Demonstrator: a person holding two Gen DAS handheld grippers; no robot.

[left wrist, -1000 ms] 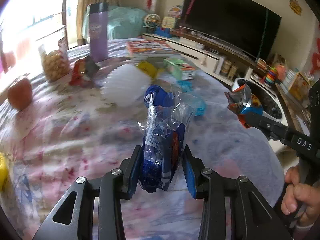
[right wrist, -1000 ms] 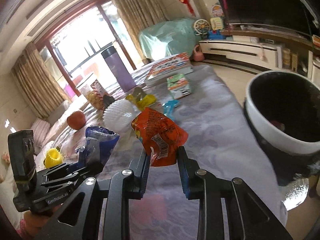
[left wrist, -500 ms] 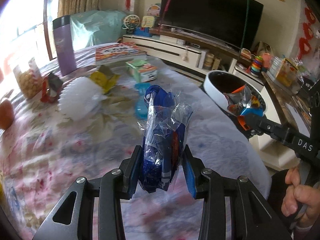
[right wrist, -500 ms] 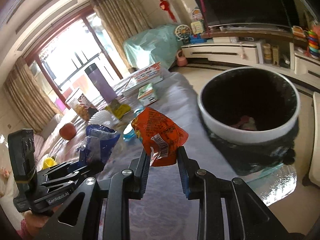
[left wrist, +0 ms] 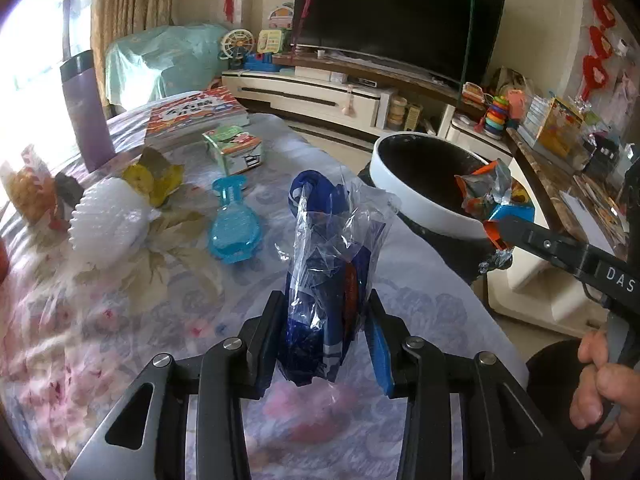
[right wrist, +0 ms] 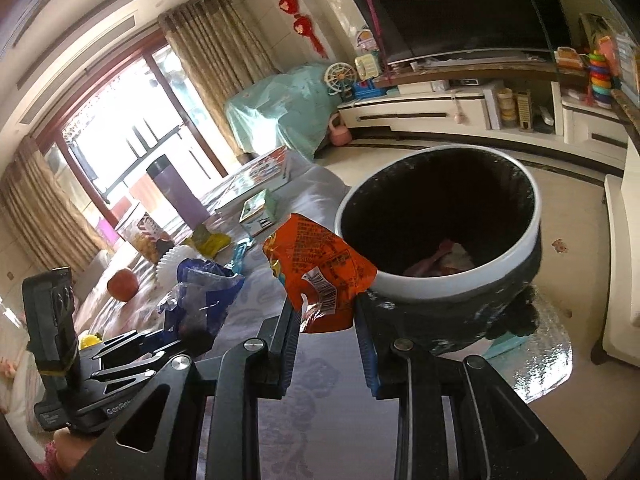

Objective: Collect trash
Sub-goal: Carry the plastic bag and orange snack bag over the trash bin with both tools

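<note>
- While both my sets of fingers are loaded, I'm mid-carry: left gripper (left wrist: 326, 322) pinches the blue wrapper (left wrist: 328, 256), right gripper (right wrist: 326, 318) pinches the orange wrapper (right wrist: 320, 272).
- Bin (right wrist: 516, 252) sits just ahead-right of the right fingers; next I'd reach over its rim and let go.

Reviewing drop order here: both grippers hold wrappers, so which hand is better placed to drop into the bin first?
Right. The right gripper holds the orange wrapper right at the bin rim. The left gripper, with the blue wrapper, sits farther back over the table.
</note>
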